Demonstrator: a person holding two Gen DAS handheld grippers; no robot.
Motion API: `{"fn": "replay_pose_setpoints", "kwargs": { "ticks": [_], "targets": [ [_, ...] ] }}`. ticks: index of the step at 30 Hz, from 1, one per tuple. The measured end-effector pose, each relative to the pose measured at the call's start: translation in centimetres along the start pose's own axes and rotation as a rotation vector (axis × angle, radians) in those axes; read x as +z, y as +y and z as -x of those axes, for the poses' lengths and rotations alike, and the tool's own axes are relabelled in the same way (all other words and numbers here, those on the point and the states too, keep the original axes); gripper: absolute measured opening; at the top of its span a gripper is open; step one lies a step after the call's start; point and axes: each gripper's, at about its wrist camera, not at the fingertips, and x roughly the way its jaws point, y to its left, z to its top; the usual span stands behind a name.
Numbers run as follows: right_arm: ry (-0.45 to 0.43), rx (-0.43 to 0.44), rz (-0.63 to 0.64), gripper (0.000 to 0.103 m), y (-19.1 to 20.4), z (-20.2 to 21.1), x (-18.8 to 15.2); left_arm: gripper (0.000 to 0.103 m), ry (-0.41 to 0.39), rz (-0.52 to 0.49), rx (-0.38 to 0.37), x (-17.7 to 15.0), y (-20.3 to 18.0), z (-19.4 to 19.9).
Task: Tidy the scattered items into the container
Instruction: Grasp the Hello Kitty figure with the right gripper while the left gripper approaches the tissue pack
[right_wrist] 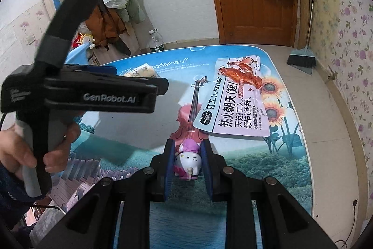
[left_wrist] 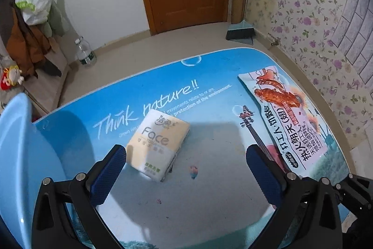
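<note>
Flowered wallpaper, a brown door and a broom in the corner frame a low desk (left_wrist: 209, 90) printed with a blue nature scene, and the loose things lie spread across it. Nearest the left gripper (left_wrist: 186, 169) is a tissue pack (left_wrist: 158, 144), lying flat just ahead of the fingers, which stand wide apart with nothing between them. It looks light and soft, a plastic-wrapped block that will squash a little; I would take it across its short width, near the middle, so it does not bend or slide out of the slick wrapper. At the left edge of that view rises a pale blue container (left_wrist: 16, 144), close beside the pack. The right gripper (right_wrist: 186, 162) has its fingers drawn narrow on a small cat figurine (right_wrist: 187, 161), white with a pink hat, pressed on both flanks. That toy seems hard, smooth and rounded, so it could squirt out if the squeeze is off centre; the present hold on its widest part looks sound. A snack bag (right_wrist: 240, 106) lies flat farther out on the desk, well apart from the tissue pack. It appears thin, limp and crinkly, and probably needs pinching at an edge or corner.
</note>
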Motion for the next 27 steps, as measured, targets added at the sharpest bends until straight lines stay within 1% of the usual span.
{"fn": "replay_pose_setpoints", "kwargs": {
  "ticks": [2,11,16,21,25,27],
  "targets": [
    [0.0,-0.003,0.006,0.024,0.1,0.1,0.0,0.103,0.02,0.009,-0.009,0.0,0.2,-0.7],
    [0.002,-0.015,0.019,0.024,0.3,0.3,-0.1,0.103,0.012,-0.037,0.036,0.1,-0.1,-1.6],
    [0.003,-0.014,0.016,0.024,0.3,0.5,-0.2,0.103,0.008,0.0,0.023,0.7,1.0,-1.4],
    [0.002,-0.015,0.014,0.024,0.2,0.4,-0.1,0.103,0.022,0.014,0.056,0.7,2.0,-2.1],
    [0.002,-0.015,0.014,0.024,0.2,0.4,-0.1,0.103,0.053,0.015,0.04,0.4,2.1,-2.9],
    [0.002,-0.014,0.012,0.024,0.2,0.4,-0.1,0.103,0.053,0.042,0.004,0.2,2.5,-3.0]
  ]
}}
